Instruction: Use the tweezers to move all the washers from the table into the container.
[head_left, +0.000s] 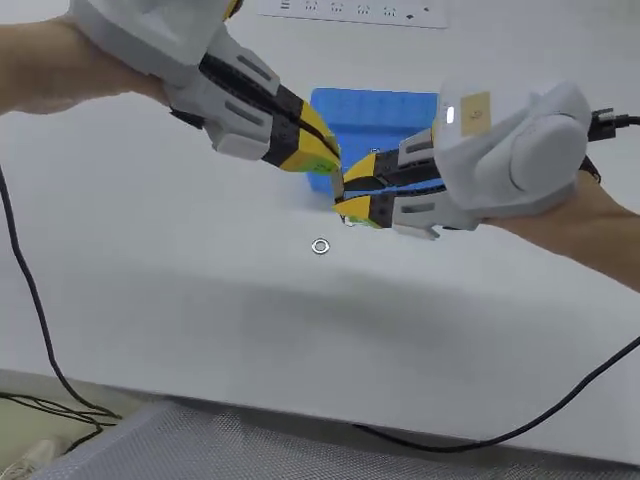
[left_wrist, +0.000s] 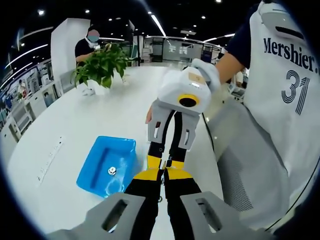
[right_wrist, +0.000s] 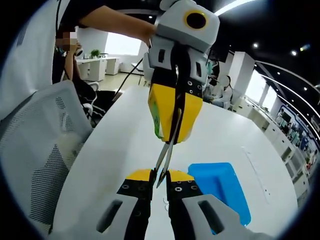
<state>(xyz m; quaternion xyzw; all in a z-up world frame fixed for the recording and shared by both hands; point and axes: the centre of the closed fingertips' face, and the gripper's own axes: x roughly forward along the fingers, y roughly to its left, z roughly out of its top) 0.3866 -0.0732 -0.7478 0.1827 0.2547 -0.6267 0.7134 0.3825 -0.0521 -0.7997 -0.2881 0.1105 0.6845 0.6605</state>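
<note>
In the right gripper view the silver tweezers (right_wrist: 168, 149) stick out of my left gripper (right_wrist: 173, 137), which is shut on them. Their tips reach down between the yellow jaws of my right gripper (right_wrist: 159, 176), which are closed against them. In the head view the left gripper (head_left: 326, 156) and right gripper (head_left: 344, 199) meet tip to tip just in front of the blue container (head_left: 375, 118). One washer (head_left: 319, 246) lies on the white table below them. Another washer (left_wrist: 112, 171) lies inside the container (left_wrist: 100, 172) in the left gripper view.
A black cable (head_left: 30, 300) runs down the table's left side, and another (head_left: 540, 410) crosses the front right. A white label strip (head_left: 350, 10) lies at the far edge. A mesh chair back (head_left: 200, 445) stands below the table's front. A potted plant (left_wrist: 102, 65) stands far down the table.
</note>
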